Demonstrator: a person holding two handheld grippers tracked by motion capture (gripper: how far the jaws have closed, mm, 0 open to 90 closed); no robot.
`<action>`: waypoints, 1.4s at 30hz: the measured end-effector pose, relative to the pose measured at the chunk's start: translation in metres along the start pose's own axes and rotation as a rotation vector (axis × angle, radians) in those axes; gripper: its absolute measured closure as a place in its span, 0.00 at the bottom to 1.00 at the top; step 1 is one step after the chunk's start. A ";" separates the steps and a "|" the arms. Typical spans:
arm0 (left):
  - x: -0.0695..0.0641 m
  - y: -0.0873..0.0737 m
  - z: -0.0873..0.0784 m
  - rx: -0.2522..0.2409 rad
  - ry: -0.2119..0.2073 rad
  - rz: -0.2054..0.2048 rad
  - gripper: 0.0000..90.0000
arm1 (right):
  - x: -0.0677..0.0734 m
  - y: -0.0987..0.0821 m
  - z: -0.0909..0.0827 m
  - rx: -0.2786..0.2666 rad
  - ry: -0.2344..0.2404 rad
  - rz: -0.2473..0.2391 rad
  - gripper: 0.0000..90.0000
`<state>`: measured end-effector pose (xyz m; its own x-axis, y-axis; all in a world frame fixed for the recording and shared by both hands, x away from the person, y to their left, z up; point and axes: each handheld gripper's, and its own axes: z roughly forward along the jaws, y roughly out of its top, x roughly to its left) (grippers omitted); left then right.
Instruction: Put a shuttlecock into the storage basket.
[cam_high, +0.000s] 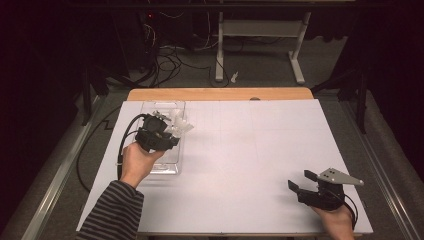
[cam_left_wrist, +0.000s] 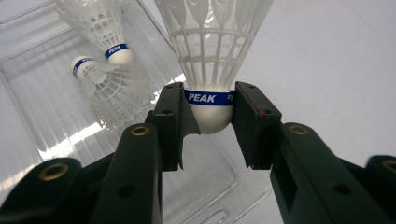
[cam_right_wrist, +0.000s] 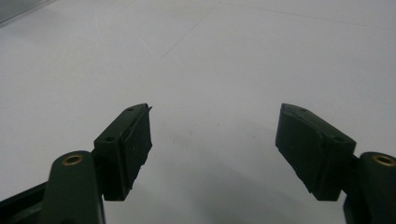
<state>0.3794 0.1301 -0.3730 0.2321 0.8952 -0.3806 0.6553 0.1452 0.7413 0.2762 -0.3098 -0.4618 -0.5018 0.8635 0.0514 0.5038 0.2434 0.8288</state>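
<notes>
Left gripper (cam_left_wrist: 211, 122) pinches the shuttlecock (cam_left_wrist: 212, 60) by its cork, skirt running toward the frame's top, and we hover over the clear tray (cam_left_wrist: 42, 65) at left. Right gripper (cam_right_wrist: 215, 140), jaws spread and empty, sits far off, so ours is nearer.

Bright white table (cam_high: 260, 165), dark surroundings, glare on clear tray (cam_left_wrist: 56, 135).
</notes>
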 end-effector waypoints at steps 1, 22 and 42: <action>0.001 0.000 0.000 -0.004 0.004 -0.003 0.72 | 0.000 0.000 0.000 0.000 0.000 -0.001 0.31; 0.021 0.007 -0.006 -0.037 0.050 -0.033 0.72 | 0.000 0.000 0.000 0.000 -0.001 0.000 0.31; 0.047 0.017 0.001 -0.048 0.133 -0.094 0.72 | 0.000 0.000 0.000 0.003 0.000 0.002 0.31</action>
<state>0.4021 0.1745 -0.3784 0.0720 0.9241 -0.3752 0.6342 0.2480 0.7323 0.2762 -0.3096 -0.4619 -0.5006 0.8641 0.0530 0.5069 0.2429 0.8271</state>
